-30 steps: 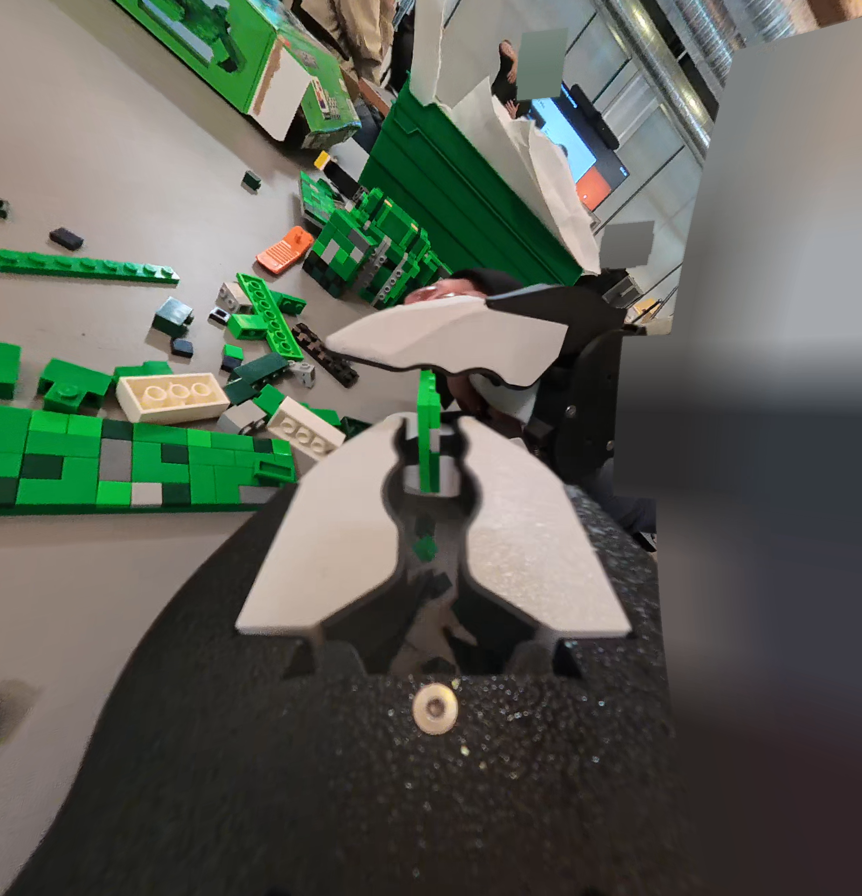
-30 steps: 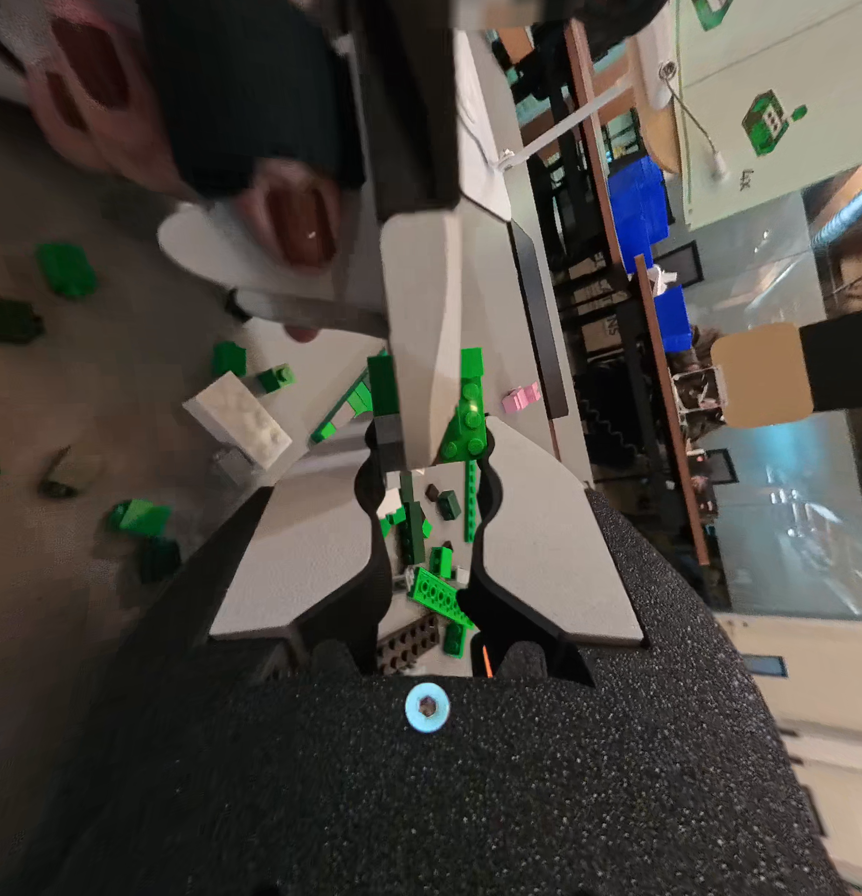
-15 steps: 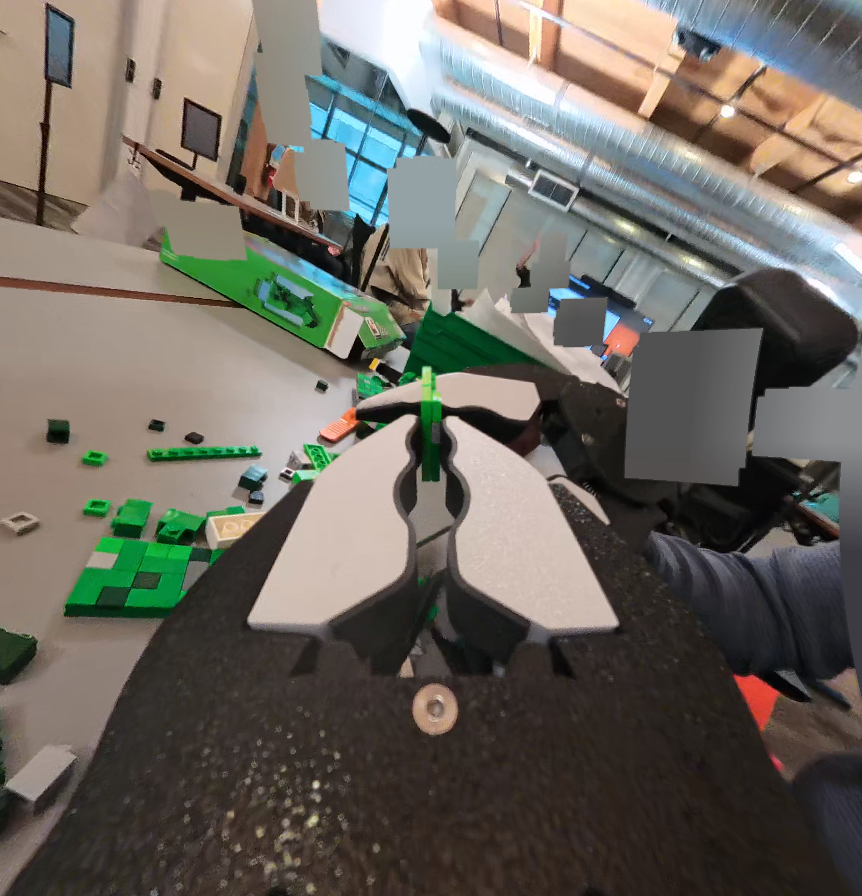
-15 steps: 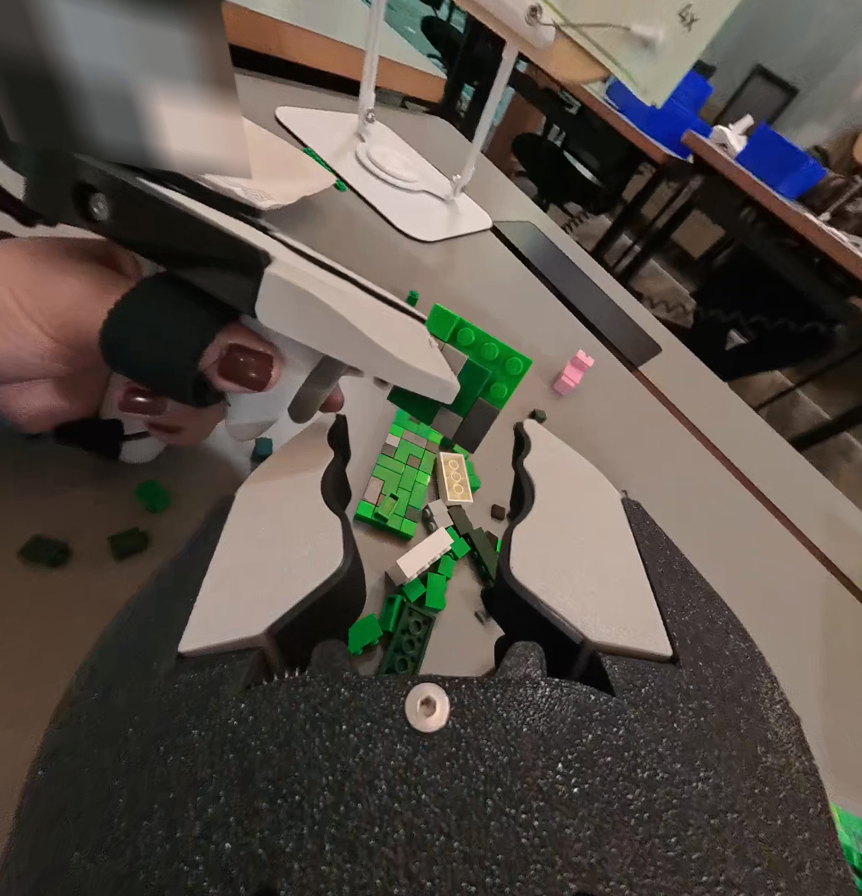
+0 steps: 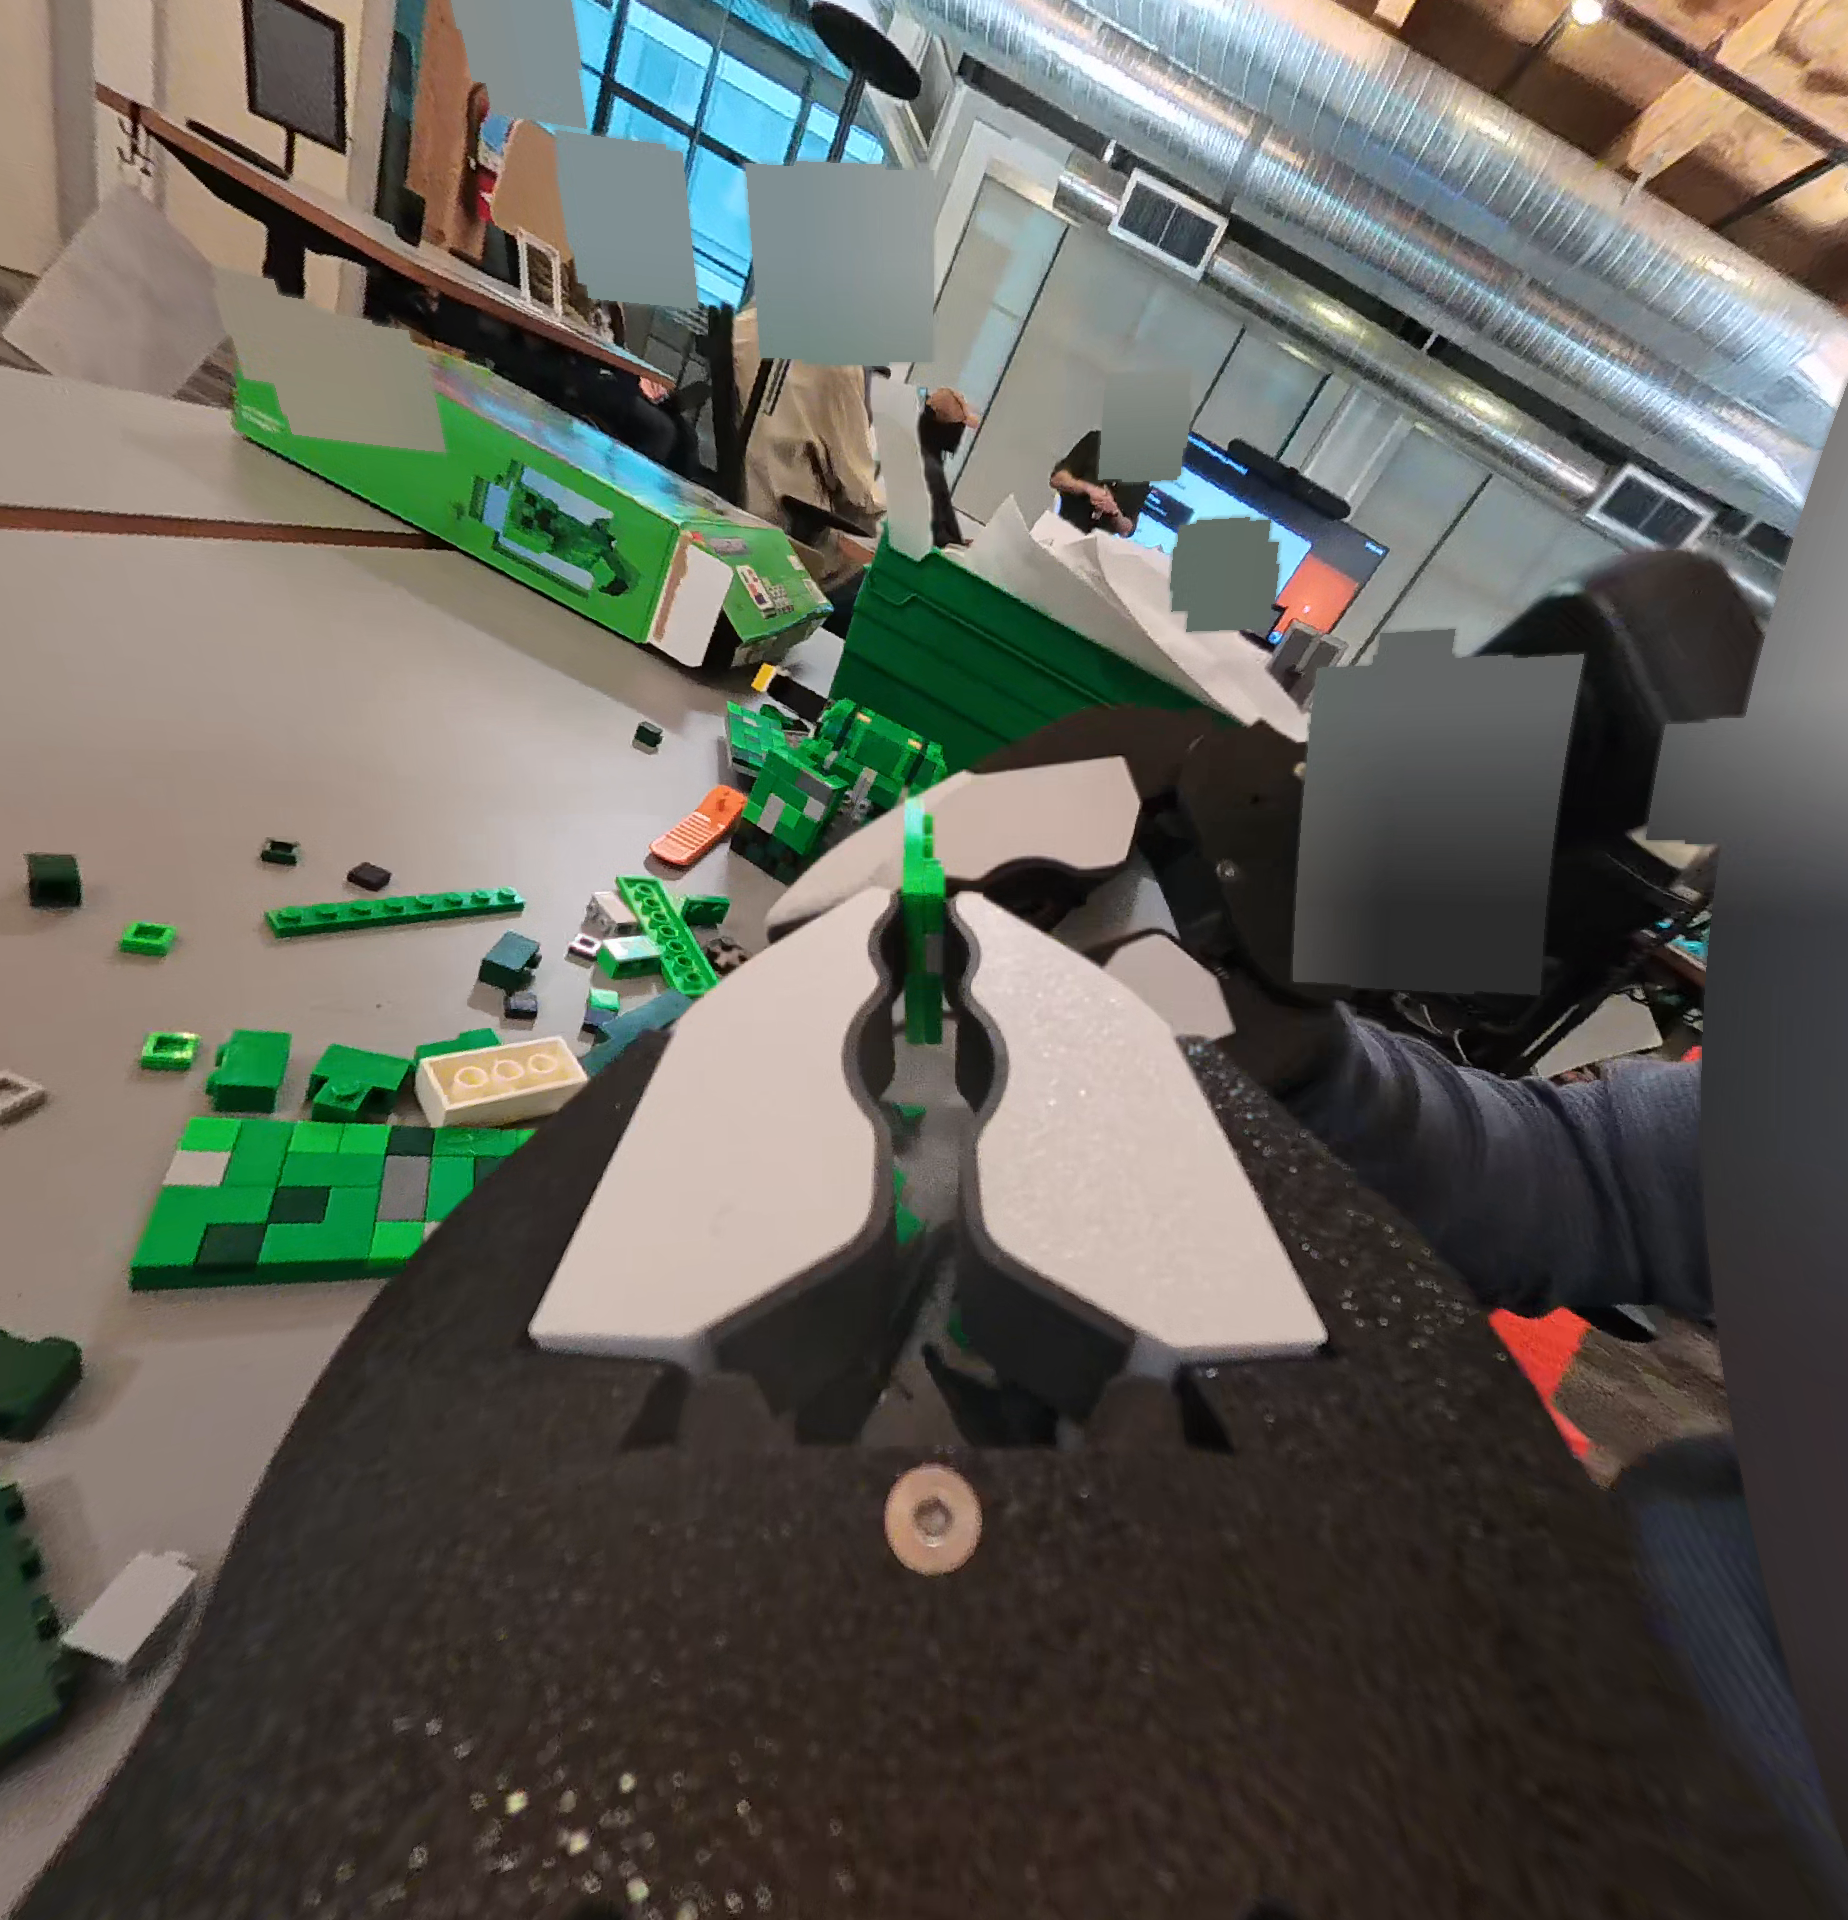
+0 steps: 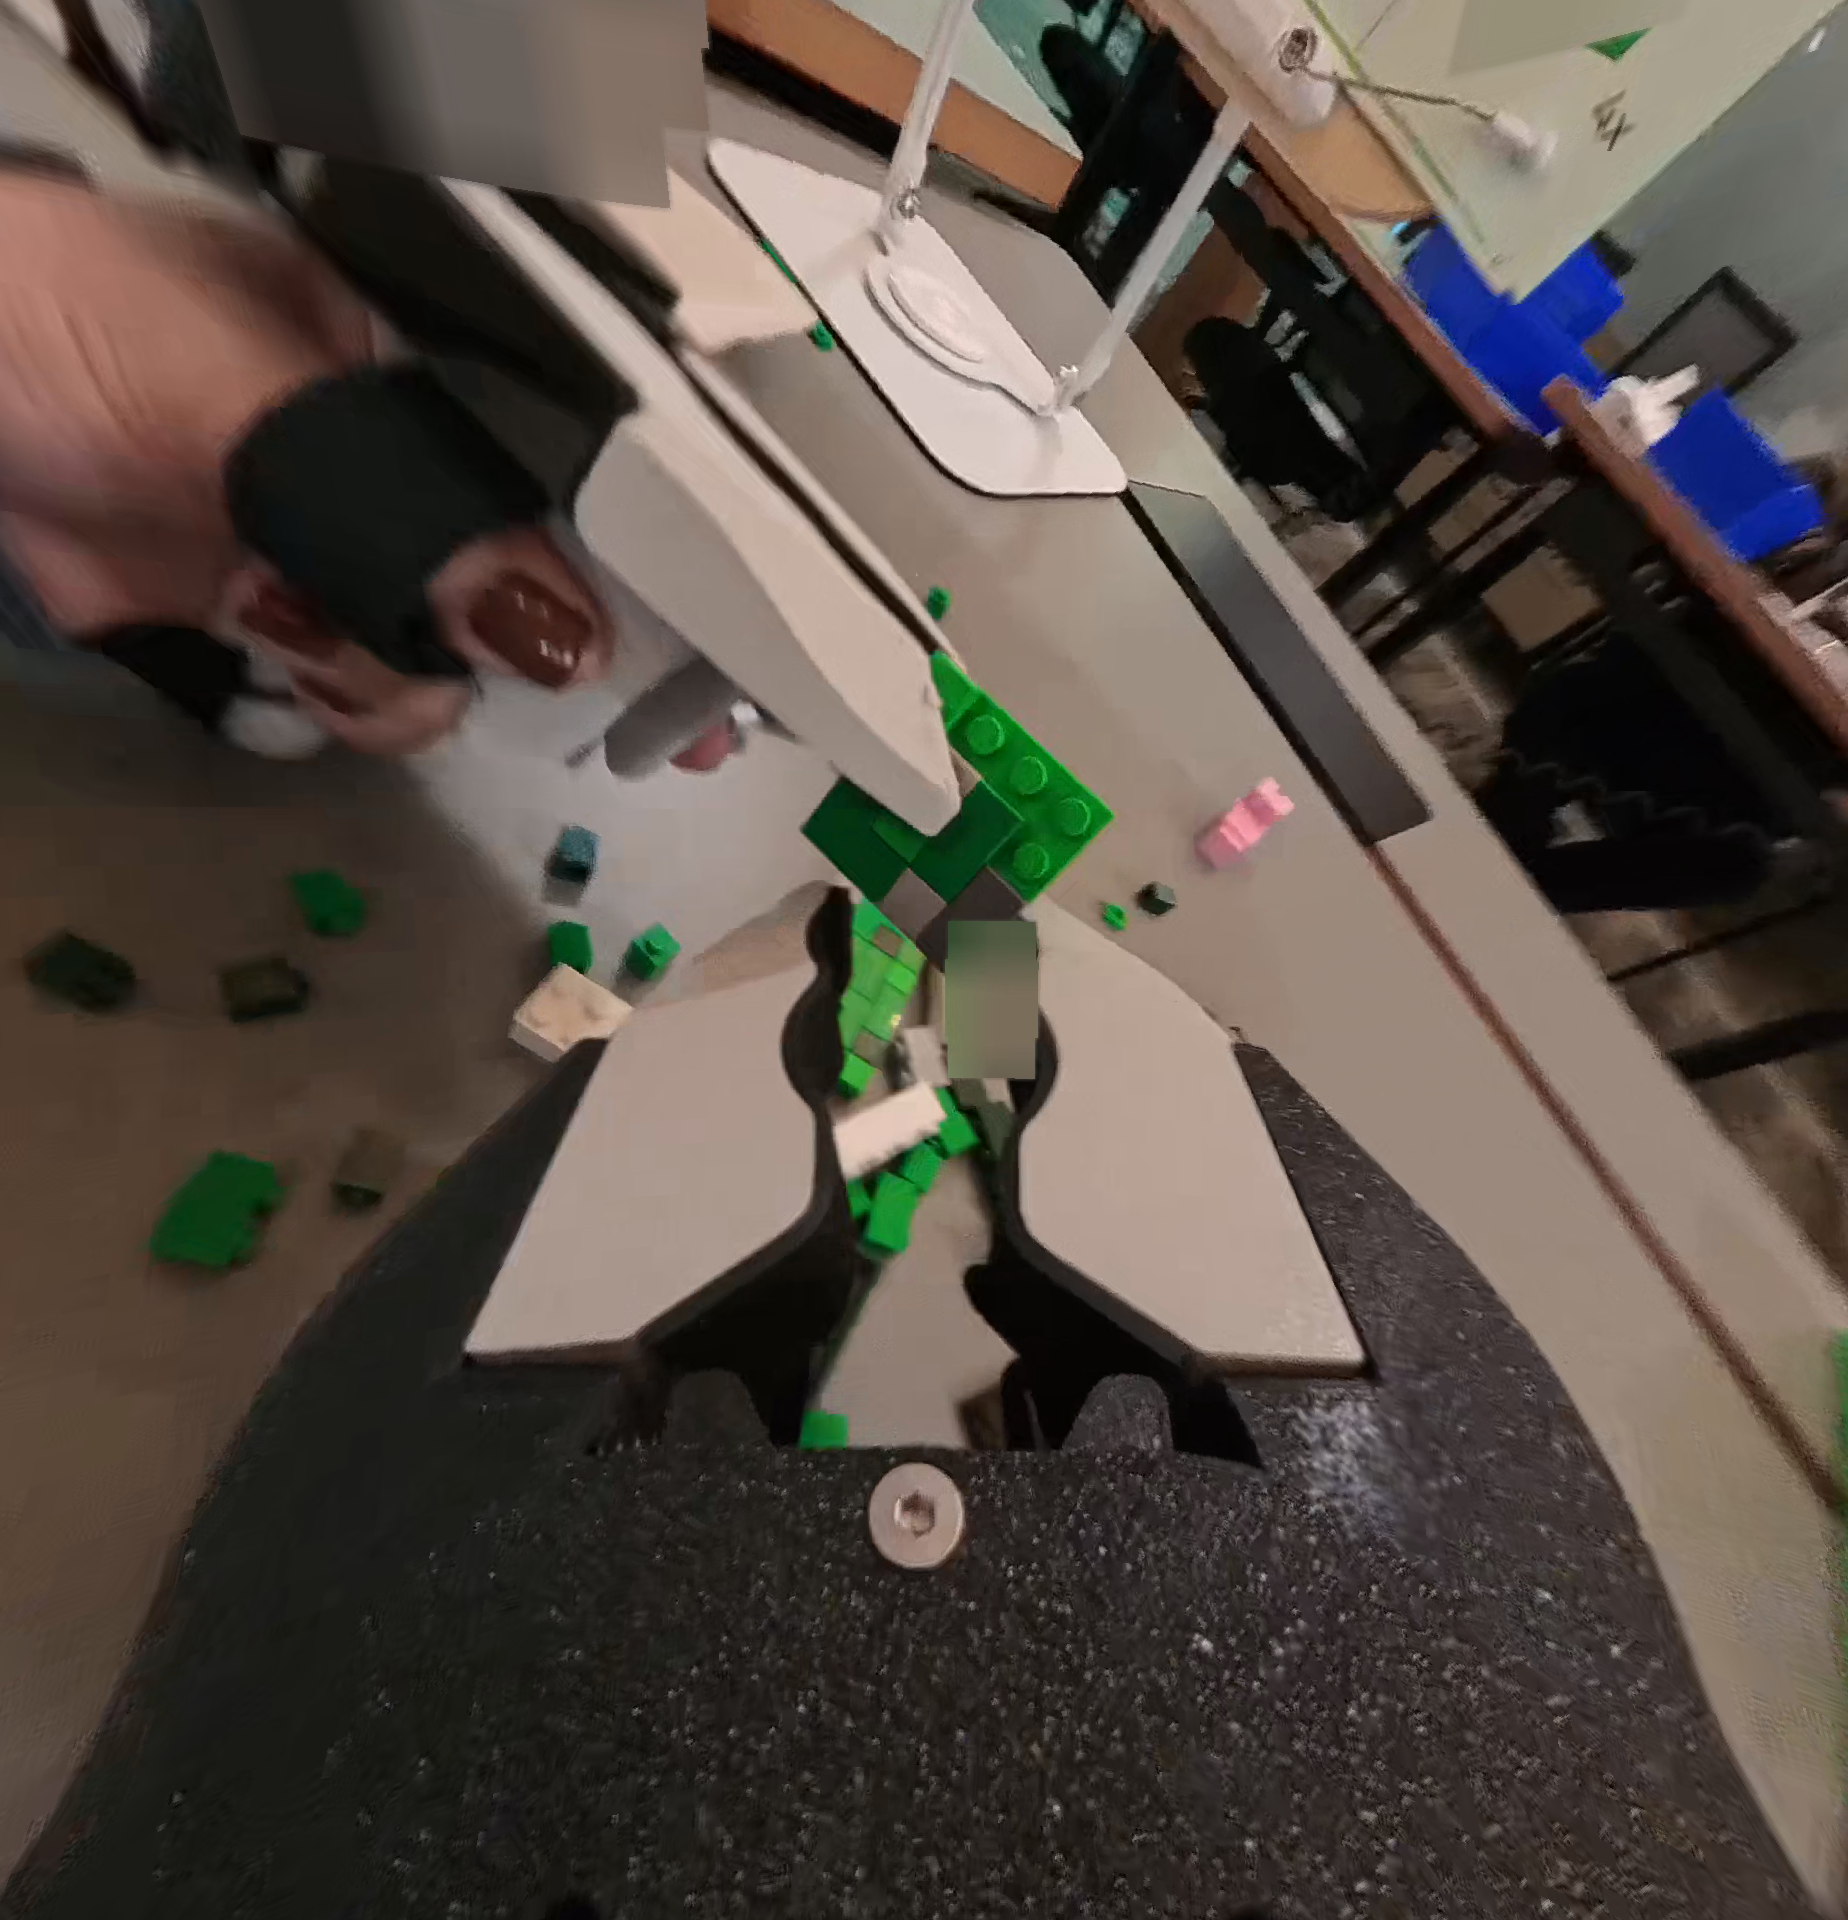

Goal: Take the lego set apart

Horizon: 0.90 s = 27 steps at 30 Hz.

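The left gripper (image 5: pixel 922 935) is seen clamped edge-on around a thin green plate assembly (image 5: pixel 921 935), held above the grey table (image 5: pixel 328 707). The right gripper (image 6: pixel 925 940) is held with its jaws apart, nothing between them (its view is blurred); the same green plate assembly (image 6: pixel 987 805) sits at its 12 o'clock. Loose green bricks (image 5: pixel 276 1205) are scattered at 9 o'clock. A partly built green model (image 5: pixel 826 790) stands farther off, at 11 o'clock.

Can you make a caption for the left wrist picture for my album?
The left claw pinches a thin green Lego plate assembly above a gray table scattered with loose bricks.
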Available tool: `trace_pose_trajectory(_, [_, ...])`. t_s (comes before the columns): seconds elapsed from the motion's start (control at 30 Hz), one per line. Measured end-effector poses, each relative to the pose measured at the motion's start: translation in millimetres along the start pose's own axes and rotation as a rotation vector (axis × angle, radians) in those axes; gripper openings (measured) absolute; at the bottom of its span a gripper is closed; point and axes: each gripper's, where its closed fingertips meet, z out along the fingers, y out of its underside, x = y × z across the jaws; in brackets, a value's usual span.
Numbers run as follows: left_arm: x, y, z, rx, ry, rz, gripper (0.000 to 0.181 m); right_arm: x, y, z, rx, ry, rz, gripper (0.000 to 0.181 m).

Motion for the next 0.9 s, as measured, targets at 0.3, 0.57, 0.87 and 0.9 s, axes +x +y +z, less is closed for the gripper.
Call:
trace_pose_trajectory(0.3, [3, 5, 10, 0.022, -0.011, 0.007, 0.006, 2, -4, 7, 0.001, 0.058, 0.224, 0.046])
trace_pose_trajectory(0.57, [5, 20, 9, -0.147, 0.021, -0.009, 0.028, -7, 12, 5, -0.082, -0.028, -0.121, 0.041])
trace_pose_trajectory(0.87, [3, 41, 10, -0.307, -0.043, 0.089, 0.006, -7, 7, 2, -0.110, 0.136, -0.530, 0.037])
trace_pose_trajectory(0.9, [2, 35, 9, -0.259, -0.031, 0.031, 0.006, -5, 1, 1, -0.089, 0.171, -0.507, 0.038])
